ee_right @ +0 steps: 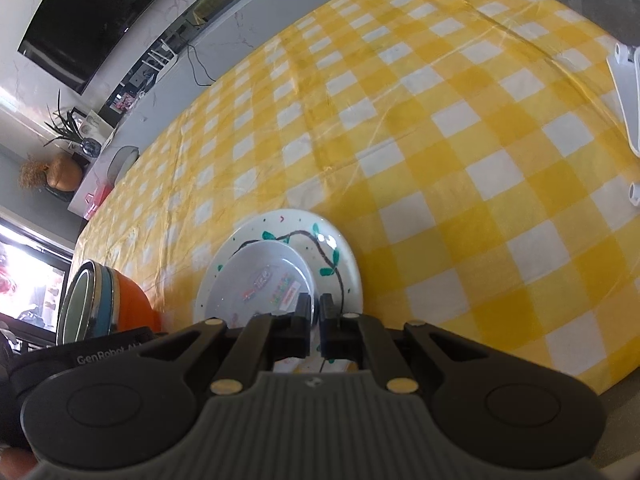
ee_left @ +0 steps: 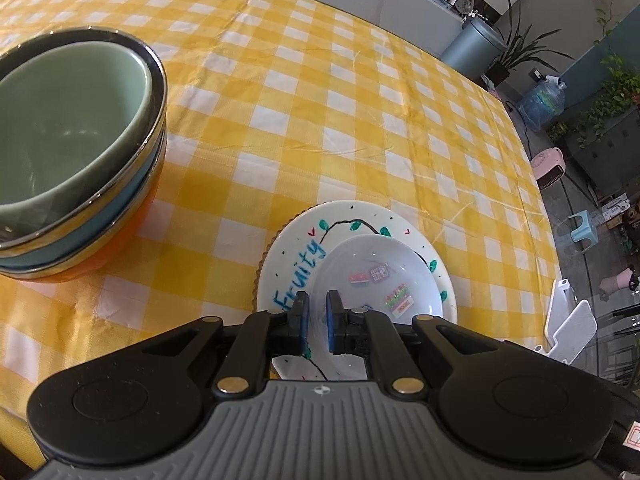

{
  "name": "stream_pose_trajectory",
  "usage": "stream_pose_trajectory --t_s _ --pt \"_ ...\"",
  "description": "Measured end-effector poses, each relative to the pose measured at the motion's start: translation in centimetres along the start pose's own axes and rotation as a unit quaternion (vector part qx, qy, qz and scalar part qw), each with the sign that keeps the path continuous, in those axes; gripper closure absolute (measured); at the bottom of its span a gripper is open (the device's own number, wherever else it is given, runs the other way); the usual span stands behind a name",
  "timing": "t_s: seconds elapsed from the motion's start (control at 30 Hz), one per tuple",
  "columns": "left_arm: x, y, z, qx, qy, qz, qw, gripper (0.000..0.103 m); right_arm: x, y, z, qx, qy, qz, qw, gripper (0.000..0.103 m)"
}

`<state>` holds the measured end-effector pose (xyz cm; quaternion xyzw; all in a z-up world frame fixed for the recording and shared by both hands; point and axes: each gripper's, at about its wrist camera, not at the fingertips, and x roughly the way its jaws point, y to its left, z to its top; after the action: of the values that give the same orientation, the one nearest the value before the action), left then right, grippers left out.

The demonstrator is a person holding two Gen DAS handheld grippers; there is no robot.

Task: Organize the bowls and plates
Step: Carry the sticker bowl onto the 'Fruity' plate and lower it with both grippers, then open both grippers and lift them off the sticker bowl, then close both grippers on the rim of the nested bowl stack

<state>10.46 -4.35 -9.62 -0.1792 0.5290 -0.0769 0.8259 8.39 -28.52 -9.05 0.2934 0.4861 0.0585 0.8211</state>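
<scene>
1. Looking down past my left gripper, I see its pads a narrow gap apart over the near rim of the small white dish; dish shows through the gap and I cannot see either pad pressing on it.
2. My right gripper is all but closed, only a slit between the pads, above the near edge of the same stack. Whether it pinches anything I cannot tell.
3. One small dish, with stickers inside, sits mouth up on one white plate. The plate is round, so it has no long axis; its word "Fruity" runs from near left to far right.
4. Only the left view shows a brown scalloped edge under the plate.
5. One stack of bowls stands to the left, mouths up: I count green, blue and orange. The right view shows it side-on.
6. All of it rests on the yellow checked tablecloth.
7. Farther off, the left view alone has a grey bin; the right view alone has a dark screen.
</scene>
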Motion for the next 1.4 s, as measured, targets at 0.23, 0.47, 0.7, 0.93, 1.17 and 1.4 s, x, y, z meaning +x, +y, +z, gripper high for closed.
stream_pose_trajectory --t_s 0.23,0.47,0.7,0.93,1.17,1.4 --pt "-0.9 -0.4 0.1 0.024 -0.012 0.002 0.9996 0.084 -0.7 0.2 -0.1 -0.014 -0.020 -0.001 1.000 0.092" --pt "-3.3 -1.0 0.1 0.056 -0.027 0.011 0.9980 0.082 -1.9 1.1 -0.4 -0.050 -0.056 -0.007 0.997 0.082" --pt "-9.1 -0.6 0.7 0.109 -0.064 0.015 0.9919 0.069 -4.0 3.9 -1.0 -0.087 -0.085 -0.061 0.991 0.054" --pt "-14.5 4.0 3.4 0.086 -0.086 0.052 0.9912 0.057 -5.8 10.0 -0.9 -0.099 -0.108 -0.065 0.987 0.026" --pt "-15.6 10.3 5.7 -0.002 -0.102 0.082 0.9914 0.047 -3.4 17.8 -0.5 -0.145 -0.053 -0.018 0.988 0.026" --pt "-12.9 14.1 6.2 -0.064 -0.077 0.091 0.9908 0.040 2.2 20.6 -1.2 -0.140 0.008 -0.038 0.989 0.026"
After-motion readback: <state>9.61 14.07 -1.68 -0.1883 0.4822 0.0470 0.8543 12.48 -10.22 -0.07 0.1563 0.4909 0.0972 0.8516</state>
